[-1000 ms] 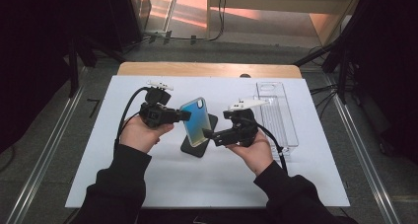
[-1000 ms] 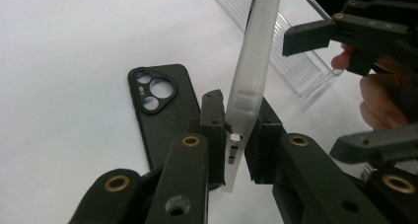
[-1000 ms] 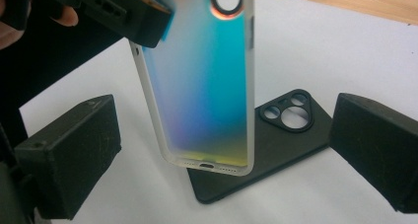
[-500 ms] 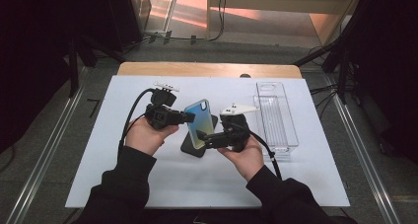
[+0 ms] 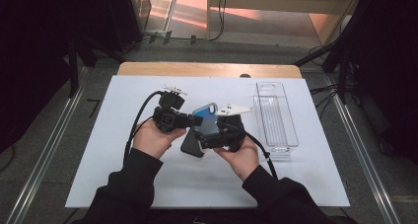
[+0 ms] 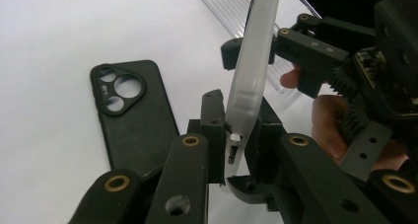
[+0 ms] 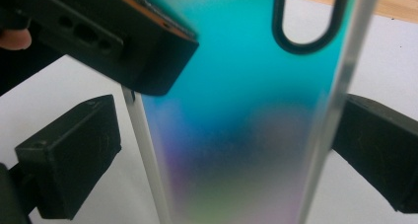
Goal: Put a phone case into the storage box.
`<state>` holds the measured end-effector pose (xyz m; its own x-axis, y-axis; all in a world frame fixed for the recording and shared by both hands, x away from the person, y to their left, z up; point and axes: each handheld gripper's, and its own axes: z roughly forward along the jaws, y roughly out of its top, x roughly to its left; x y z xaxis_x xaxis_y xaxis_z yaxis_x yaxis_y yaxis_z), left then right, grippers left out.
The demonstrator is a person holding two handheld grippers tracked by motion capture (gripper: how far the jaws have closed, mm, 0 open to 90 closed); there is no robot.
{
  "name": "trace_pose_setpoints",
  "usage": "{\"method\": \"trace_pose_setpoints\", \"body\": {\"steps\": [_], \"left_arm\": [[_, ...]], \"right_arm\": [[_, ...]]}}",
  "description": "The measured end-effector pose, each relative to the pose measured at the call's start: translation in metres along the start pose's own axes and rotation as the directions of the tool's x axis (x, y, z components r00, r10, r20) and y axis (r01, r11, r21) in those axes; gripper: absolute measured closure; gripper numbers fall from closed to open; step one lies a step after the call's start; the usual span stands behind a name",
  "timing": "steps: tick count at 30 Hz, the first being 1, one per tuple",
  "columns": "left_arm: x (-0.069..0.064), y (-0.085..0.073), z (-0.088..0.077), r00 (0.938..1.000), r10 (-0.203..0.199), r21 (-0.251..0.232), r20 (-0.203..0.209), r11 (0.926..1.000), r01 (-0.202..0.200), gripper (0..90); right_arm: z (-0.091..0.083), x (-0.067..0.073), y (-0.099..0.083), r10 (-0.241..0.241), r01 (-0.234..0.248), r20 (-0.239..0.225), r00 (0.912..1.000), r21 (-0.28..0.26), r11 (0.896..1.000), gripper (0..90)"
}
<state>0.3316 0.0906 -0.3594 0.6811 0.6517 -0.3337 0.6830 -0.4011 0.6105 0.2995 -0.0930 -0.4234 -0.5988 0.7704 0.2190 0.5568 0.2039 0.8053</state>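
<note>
The left gripper (image 6: pixel 231 160) clamps its jaws on the thin edge of the blue case (image 5: pixel 207 119), held up off the table between both hands. The right gripper (image 5: pixel 207 137) straddles the case's width; its left jaw stands clear of the edge, so it looks open. A black case (image 6: pixel 130 120) lies flat on the white mat (image 5: pixel 123 184) beneath, a clear tray (image 5: pixel 276 120) to the right.

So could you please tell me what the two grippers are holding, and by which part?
The left gripper clamps the blue phone case at one end edge; the right gripper's fingers straddle its long sides, with a gap visible at one.
</note>
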Motion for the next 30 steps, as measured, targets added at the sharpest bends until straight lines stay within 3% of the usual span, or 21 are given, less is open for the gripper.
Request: {"method": "trace_pose_setpoints", "body": {"steps": [2, 5, 11, 17, 21, 24, 27, 30], "left_arm": [[-0.002, 0.0, 0.001, 1.0, 0.003, 0.001, 0.005, 1.0, -0.003, 80.4], [-0.004, 0.0, 0.003, 1.0, 0.007, 0.0, 0.004, 1.0, -0.007, 80.4], [-0.004, 0.0, 0.001, 0.9995, 0.031, 0.004, 0.006, 0.9995, -0.031, 79.8], [-0.002, 0.003, -0.012, 0.9988, 0.02, -0.025, 0.045, 0.9995, -0.019, 61.6], [0.0, 0.002, -0.019, 0.9948, 0.014, -0.02, 0.101, 0.9997, -0.012, 52.5], [0.001, 0.0, -0.021, 0.9929, 0.036, -0.018, 0.113, 0.9992, -0.035, 49.0], [0.005, -0.002, -0.021, 0.9894, 0.064, -0.025, 0.13, 0.9978, -0.062, 40.4], [0.01, -0.006, -0.02, 0.9868, 0.038, -0.015, 0.158, 0.9992, -0.036, 38.2]], "right_arm": [[0.001, 0.0, 0.0, 0.003, -0.003, 0.002, 1.0, 0.004, 1.0, 2.5], [0.001, 0.0, -0.001, -0.002, 0.002, 0.013, 0.9999, -0.004, 1.0, 13.5], [-0.001, -0.001, -0.001, -0.029, 0.029, 0.009, 0.9996, -0.003, 1.0, 16.2], [-0.001, -0.003, -0.001, -0.043, 0.042, 0.013, 0.999, 0.007, 0.999, 16.3], [0.0, -0.008, -0.002, -0.039, 0.039, 0.018, 0.9991, 0.019, 0.999, 16.3], [-0.001, -0.015, -0.002, -0.03, 0.029, 0.012, 0.9995, 0.026, 0.999, 16.2], [-0.003, -0.021, -0.001, -0.022, 0.023, -0.023, 0.9995, 0.023, 0.999, 16.2], [-0.005, -0.027, 0.0, -0.027, 0.028, -0.052, 0.9983, 0.034, 0.999, 16.2]]}}
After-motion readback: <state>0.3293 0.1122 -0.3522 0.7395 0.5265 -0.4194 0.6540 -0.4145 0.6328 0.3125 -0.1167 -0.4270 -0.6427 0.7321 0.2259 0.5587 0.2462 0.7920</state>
